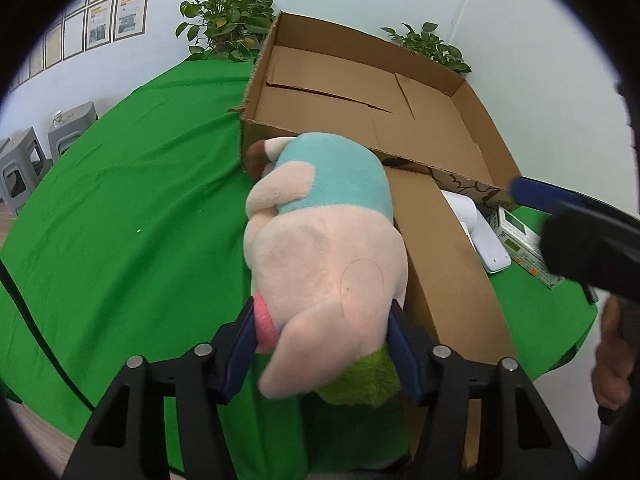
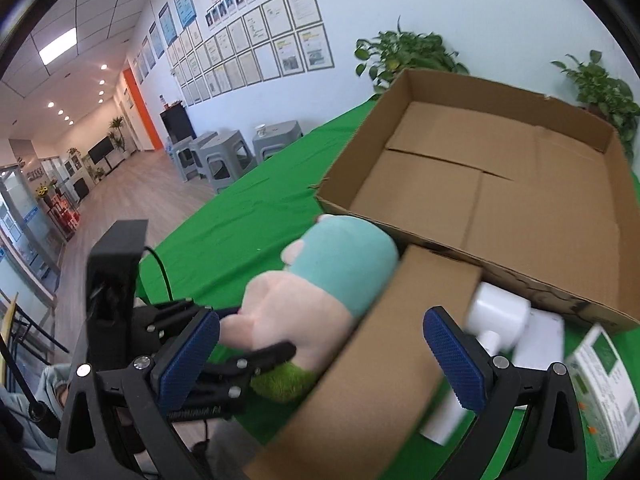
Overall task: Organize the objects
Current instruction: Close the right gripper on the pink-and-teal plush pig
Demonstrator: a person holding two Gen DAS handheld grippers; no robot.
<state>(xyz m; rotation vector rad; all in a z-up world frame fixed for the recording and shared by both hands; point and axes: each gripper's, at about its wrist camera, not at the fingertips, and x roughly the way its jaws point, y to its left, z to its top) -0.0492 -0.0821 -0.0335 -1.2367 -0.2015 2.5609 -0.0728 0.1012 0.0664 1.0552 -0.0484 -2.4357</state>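
Through the left wrist view I am seeing my left gripper point(image 1: 322, 344) pinching the head of the plush pig point(image 1: 324, 248), both pads pressing in; the pig is lying just in front of the open cardboard box point(image 1: 496, 144). Through the right wrist view my right gripper point(image 2: 320, 356) is hanging wide, apparently gripping nothing, over a brown flap point(image 2: 380, 360) near that box.

1. The left wrist camera sits just behind the left gripper point(image 1: 322, 344), looks steeply down along its fingers, and is very near the plush toy point(image 1: 324, 240); the open cardboard box point(image 1: 486, 148) lies toward 1 o'clock.
2. The right wrist camera rides behind the right gripper point(image 2: 320, 360), tilted down, with the wall of frames point(image 2: 256, 40) at 11 o'clock.
3. Both views share the plush toy, the open cardboard box, the green tablecloth point(image 1: 120, 200) and the plants point(image 2: 404, 56).
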